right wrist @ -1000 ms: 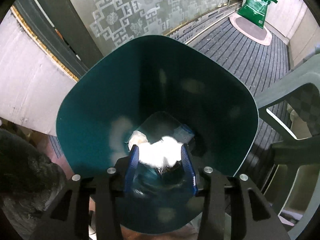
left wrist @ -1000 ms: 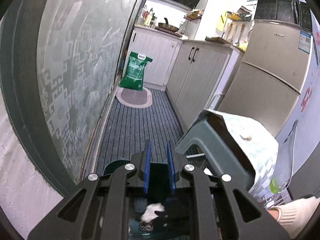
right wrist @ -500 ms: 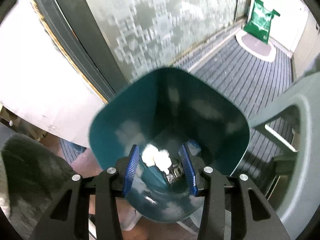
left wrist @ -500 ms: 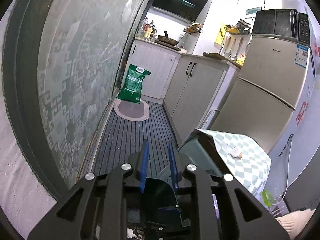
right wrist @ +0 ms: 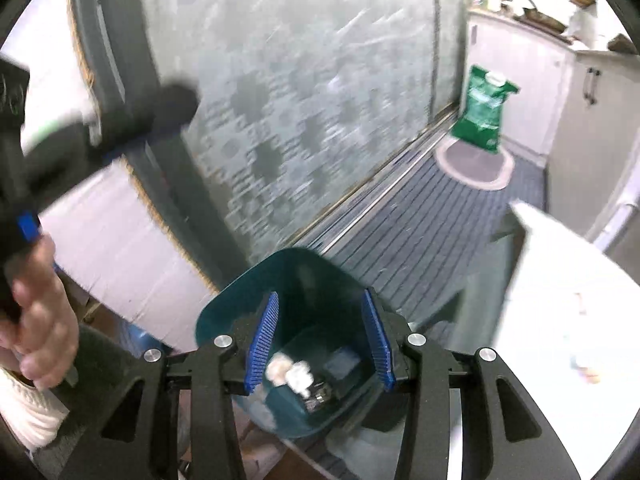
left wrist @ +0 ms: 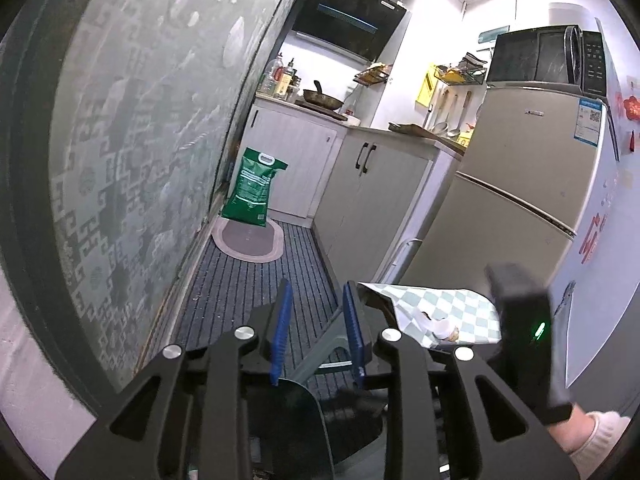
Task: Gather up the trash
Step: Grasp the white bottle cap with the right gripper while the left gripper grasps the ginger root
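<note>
A teal bin (right wrist: 304, 280) stands on the floor below my right gripper (right wrist: 320, 296), which hovers open over its mouth with nothing between the blue pads. White crumpled paper (right wrist: 292, 372) and dark scraps lie at the bin's bottom. My left gripper (left wrist: 317, 286) points along the kitchen floor. Its jaws are opening and hold nothing. The bin's dark rim (left wrist: 296, 420) shows under them. A checked-cloth table (left wrist: 460, 312) to the right carries a small white scrap (left wrist: 440, 326).
A frosted patterned sliding door (left wrist: 120, 152) runs along the left. A green sack (left wrist: 254, 188) and an oval mat (left wrist: 248, 242) lie at the far end, with cabinets (left wrist: 372, 200) and a fridge (left wrist: 512, 200) on the right. A hand (right wrist: 40, 320) grips the other tool.
My right gripper has lifted up out of the bin, which now looks smaller and lower. My left gripper rose too, its jaws spread wider, and the table top came into view.
</note>
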A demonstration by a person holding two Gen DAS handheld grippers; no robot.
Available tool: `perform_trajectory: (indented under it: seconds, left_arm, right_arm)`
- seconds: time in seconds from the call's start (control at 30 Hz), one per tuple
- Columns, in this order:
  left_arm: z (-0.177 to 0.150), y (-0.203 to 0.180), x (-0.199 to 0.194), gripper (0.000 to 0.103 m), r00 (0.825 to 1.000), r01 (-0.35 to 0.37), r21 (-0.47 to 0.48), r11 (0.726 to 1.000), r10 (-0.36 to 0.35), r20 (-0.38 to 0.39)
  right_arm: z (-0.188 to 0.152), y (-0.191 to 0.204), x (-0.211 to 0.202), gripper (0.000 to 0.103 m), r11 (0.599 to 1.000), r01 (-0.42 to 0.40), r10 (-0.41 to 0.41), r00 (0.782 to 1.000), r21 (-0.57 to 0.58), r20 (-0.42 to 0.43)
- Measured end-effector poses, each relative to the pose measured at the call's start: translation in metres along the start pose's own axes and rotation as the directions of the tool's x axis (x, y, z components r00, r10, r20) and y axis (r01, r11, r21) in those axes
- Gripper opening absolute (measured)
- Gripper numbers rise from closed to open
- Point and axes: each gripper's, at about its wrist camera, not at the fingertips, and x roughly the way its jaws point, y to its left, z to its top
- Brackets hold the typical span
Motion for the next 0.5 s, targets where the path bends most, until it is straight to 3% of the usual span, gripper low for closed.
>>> perform_trajectory:
  seconds: [0.23,0.5]
  left_arm:
    - [-0.006,-0.033,0.023,0.031,0.998,0.045,0.035,0.998,-0.043,-0.047]
    - [-0.018,-0.060,0.056,0.034,0.986,0.094,0.025,0.995,-0.089,-0.139]
  right_arm:
    - [-0.006,-0.055,-0.039,0.044,0.994,0.090,-0.094,0.994,0.069,0.055]
    - [-0.022,-0.108,-0.065,0.044,0.980,0.174,-0.178,0.983,0.100,0.034]
